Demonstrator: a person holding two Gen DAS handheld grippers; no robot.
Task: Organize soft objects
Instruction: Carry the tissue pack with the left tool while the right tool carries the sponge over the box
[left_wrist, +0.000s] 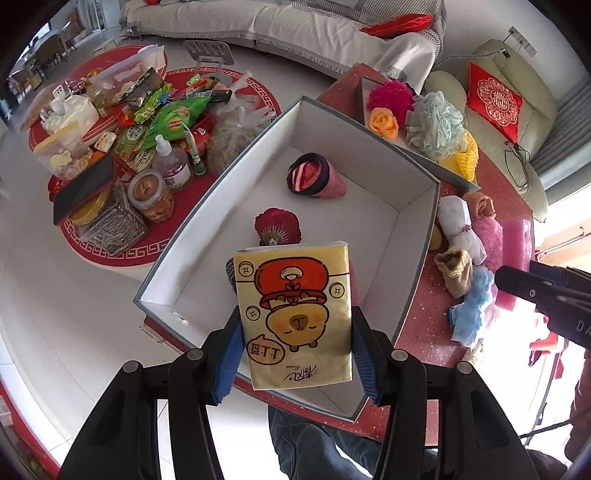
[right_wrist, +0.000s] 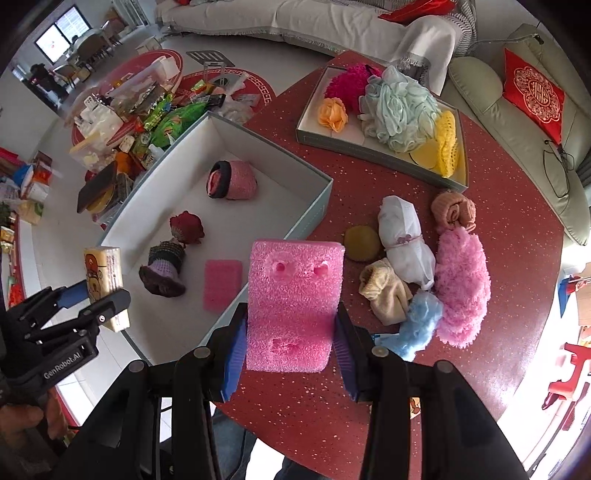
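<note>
My left gripper (left_wrist: 295, 332) is clamped on a yellow tissue pack (left_wrist: 295, 317) with a cartoon print, its blue pads pressing the pack's two long sides; it hangs above the near end of the open white box (left_wrist: 413, 206). My right gripper (right_wrist: 291, 341) is clamped on a pink foam block (right_wrist: 293, 302), jaws partly closed and squeezing its lower sides, held over the red table (right_wrist: 498, 258) just beside the box's right wall.

Inside the box I see a rolled pink sock (right_wrist: 232, 181) near the far end, a dark red knitted flower (right_wrist: 187, 227), a purple-and-black knitted piece (right_wrist: 164, 267) and a flat pink sponge (right_wrist: 222, 284). On the table to my right, close together, lie a white wrapped cloth (right_wrist: 404, 240), a peach rolled towel (right_wrist: 453, 210), a fluffy pink mitt (right_wrist: 461, 284), a beige sock (right_wrist: 384, 291), a light blue fluffy piece (right_wrist: 419, 325) and an olive round sponge (right_wrist: 362, 243). Farther back a shallow tray (right_wrist: 306, 125) holds an orange fabric rose (right_wrist: 333, 113), a magenta pompom (right_wrist: 349, 85), a pale green bath pouf (right_wrist: 399, 110) and a yellow net (right_wrist: 447, 144). The box wall stands between the foam block and the box floor
</note>
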